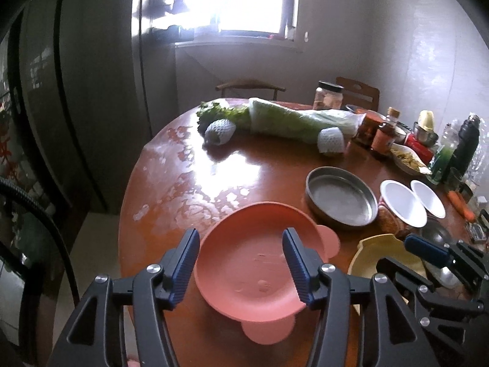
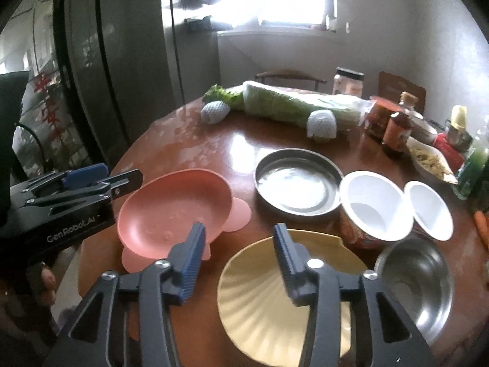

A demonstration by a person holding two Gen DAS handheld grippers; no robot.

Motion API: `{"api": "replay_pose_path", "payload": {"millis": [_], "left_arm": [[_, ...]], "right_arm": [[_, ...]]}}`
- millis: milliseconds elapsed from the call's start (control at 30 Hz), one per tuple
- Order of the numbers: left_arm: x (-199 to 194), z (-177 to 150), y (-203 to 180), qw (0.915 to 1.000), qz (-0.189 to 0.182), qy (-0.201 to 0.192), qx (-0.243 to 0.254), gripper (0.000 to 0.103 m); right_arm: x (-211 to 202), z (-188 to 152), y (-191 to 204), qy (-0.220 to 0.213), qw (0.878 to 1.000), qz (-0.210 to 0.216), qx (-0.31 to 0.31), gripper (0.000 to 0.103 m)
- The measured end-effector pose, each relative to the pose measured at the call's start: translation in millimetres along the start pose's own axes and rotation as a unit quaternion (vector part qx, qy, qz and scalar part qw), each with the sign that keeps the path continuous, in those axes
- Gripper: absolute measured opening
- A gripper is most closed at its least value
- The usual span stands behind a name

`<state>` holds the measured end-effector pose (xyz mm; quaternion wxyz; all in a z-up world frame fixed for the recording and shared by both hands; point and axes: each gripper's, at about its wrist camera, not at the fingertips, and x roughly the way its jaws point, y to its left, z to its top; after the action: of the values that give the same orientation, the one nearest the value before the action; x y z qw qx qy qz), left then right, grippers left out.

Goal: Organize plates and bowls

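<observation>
A pink plate with ear-shaped tabs lies at the round wooden table's near edge. My left gripper is open, hovering over it, one finger off each side of its left rim and centre. A yellow scalloped plate lies to the right. My right gripper is open above its left edge. Beyond stand a steel round pan, two white bowls, and a steel bowl.
The brown table holds wrapped cabbage, two foam-netted fruits, jars, sauce bottles and a dark flask along the back and right. A dark cabinet stands left. Chairs are behind the table.
</observation>
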<state>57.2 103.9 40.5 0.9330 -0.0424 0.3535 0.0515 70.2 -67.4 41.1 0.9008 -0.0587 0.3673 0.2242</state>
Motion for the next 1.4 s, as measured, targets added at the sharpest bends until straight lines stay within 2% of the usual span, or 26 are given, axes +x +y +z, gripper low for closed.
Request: {"api": "replay_pose_path", "payload": {"millis": [633, 967, 1300, 1400], "left_arm": [[-37.1, -5.3, -76.8, 0.9971, -0.044, -0.019, 0.059, 0.057], [-21.6, -27.8, -97.5, 0.9955, -0.062, 0.025, 0.067, 0.057], [-2.9, -68.9, -100.2, 0.9929, -0.074, 0.074, 0.058, 0.057], [0.2, -74.1, -100.8, 0.9921, -0.078, 0.082, 0.055, 0.057]], "right_arm": [[-83.3, -29.6, -46.7, -0.051, 0.997, -0.038, 0.040, 0.052], [-109.1, -53.1, -73.9, -0.053, 0.995, -0.051, 0.068, 0.053], [-101.6, -90.3, -78.1, -0.009, 0.996, -0.040, 0.084, 0.053], [-94.3, -99.5, -78.4, 0.002, 0.994, -0.020, 0.103, 0.053]]}}
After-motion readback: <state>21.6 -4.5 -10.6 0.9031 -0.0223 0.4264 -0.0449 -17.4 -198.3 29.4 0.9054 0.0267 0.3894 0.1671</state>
